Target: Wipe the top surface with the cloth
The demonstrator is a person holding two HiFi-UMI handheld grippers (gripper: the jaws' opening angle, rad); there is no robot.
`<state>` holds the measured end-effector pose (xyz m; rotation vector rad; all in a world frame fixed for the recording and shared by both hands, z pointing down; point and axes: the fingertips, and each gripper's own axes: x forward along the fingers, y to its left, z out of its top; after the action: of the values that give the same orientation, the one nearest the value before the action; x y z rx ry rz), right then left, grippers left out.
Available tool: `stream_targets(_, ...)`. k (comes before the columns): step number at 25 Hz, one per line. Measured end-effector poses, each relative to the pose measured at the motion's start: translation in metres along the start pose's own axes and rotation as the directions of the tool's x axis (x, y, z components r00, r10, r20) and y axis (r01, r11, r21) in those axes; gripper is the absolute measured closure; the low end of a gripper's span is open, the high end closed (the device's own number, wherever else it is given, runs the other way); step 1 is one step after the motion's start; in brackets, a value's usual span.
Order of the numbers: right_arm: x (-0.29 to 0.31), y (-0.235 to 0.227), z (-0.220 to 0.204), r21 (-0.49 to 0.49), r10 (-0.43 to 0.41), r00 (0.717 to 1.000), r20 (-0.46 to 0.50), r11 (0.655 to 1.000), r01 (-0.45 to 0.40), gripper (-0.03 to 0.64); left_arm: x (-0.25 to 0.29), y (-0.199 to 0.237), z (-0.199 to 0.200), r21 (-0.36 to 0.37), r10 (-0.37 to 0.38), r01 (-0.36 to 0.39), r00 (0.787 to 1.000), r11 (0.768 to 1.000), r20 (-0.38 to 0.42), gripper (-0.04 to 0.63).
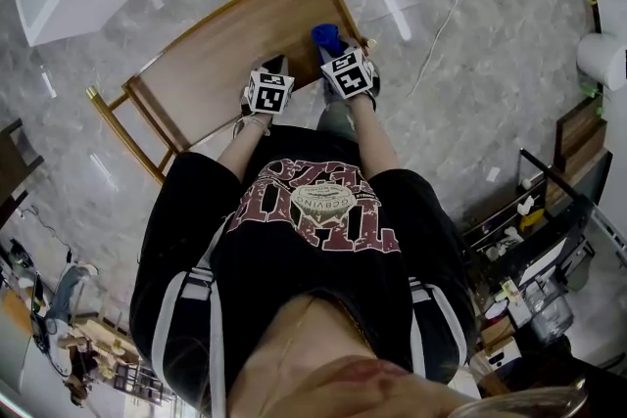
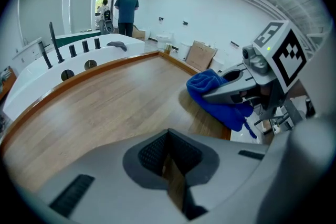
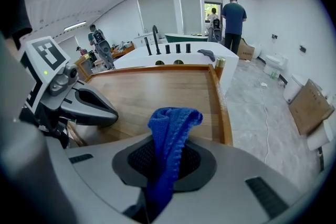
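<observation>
Right tongs (image 3: 164, 165) clenched on blue cloth (image 3: 172, 126), lengthwise upright (left tongs (image 2: 169, 157) clenched, empty)

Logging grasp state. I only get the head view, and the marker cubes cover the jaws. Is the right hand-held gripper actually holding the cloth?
Observer: Yes. In the right gripper view, the right hand-held gripper is shut on the cloth, which sticks up from between its jaws.
Operator: And the left one?
Observer: In the left gripper view, the left hand-held gripper has its jaws together with nothing between them. Only the tabletop shows beyond.
</observation>
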<state>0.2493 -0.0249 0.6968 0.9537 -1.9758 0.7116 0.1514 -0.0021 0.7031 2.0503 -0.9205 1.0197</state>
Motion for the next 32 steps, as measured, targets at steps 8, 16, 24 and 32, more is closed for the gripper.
stream_targets(8, -0.014, -0.025, -0.011, -0.015, -0.077, 0.997, -0.017, 0.997, 0.077, 0.561, -0.005, 0.002, 0.009, -0.077, 0.018, -0.015, 0.999, 0.997, 0.045, 0.548)
stream_targets(16, -0.016, -0.032, -0.014, -0.005, -0.142, 0.989, -0.04, 0.99, 0.142, 0.561, -0.028, 0.033, 0.004, -0.185, 0.105, -0.086, 0.99, 0.979, 0.097, 0.548)
stream_targets(24, -0.002, 0.022, 0.025, -0.11, 0.033, 0.999, 0.043, 0.993, -0.028, 0.561, -0.055, 0.054, 0.001, -0.261, 0.179, -0.125, 0.965, 0.957, 0.193, 0.548)
stream_targets(32, 0.014, 0.09, 0.062, -0.219, 0.179, 0.981, 0.077, 0.963, -0.158, 0.561, -0.076, 0.062, -0.006, -0.306, 0.226, -0.148, 0.945, 0.94, 0.237, 0.548)
